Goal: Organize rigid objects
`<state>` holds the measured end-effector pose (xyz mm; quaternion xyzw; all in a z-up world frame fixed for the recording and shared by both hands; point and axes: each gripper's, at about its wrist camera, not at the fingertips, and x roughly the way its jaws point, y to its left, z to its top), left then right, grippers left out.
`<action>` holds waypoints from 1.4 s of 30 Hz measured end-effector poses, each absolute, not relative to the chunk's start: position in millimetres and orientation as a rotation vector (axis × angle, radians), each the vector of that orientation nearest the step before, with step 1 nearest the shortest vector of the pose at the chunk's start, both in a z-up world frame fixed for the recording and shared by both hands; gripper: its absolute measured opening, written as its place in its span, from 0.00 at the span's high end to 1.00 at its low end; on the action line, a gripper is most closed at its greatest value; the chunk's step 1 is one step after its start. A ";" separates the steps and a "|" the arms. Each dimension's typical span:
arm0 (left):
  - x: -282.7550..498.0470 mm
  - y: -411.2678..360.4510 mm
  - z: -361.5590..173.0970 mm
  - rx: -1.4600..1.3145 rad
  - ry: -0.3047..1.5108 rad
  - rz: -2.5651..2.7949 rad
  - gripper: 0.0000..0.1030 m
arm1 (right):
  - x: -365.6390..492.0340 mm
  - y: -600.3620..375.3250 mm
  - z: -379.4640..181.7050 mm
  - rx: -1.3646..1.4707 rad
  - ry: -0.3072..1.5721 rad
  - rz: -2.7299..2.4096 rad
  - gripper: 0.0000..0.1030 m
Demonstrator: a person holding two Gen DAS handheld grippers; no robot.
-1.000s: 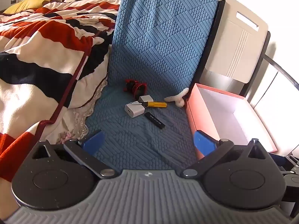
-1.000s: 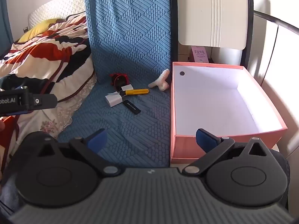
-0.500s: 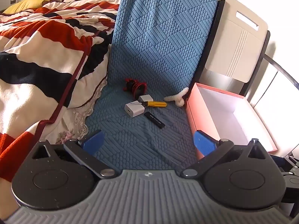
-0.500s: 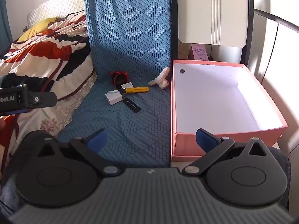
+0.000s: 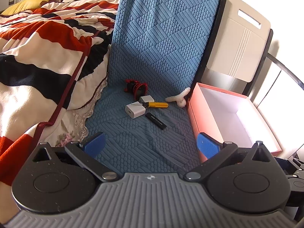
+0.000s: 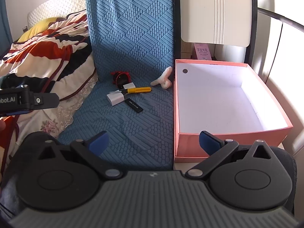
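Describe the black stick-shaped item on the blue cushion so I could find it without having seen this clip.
Start at the pink box and look left onto the blue cushion, where small items cluster. The black stick lies flat at the cluster's near edge, just right of the white adapter. It is the only all-black, slim bar, with small white print.

Both wrist cameras are looking forward from the near end of the blue mat [image 5: 144,136], well back; the right one is sitting further right, both sharing the pink box [image 6: 228,133].
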<state>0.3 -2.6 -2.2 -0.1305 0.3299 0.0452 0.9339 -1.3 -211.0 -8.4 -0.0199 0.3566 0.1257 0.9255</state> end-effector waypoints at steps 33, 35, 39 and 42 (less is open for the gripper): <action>-3.9 -9.2 -5.5 -0.249 0.682 0.115 0.00 | 3.4 -205.5 -16.3 -0.036 0.746 0.292 0.00; -3.8 -11.9 -5.9 -0.231 0.682 0.120 0.00 | 4.0 -205.8 -16.0 -0.035 0.746 0.295 0.00; -3.2 -10.6 -6.2 -0.227 0.681 0.129 0.00 | 5.1 -207.2 -16.8 -0.029 0.747 0.300 0.00; -2.1 -9.4 -6.8 -0.235 0.679 0.132 0.00 | 4.5 -208.5 -16.8 -0.021 0.743 0.304 0.00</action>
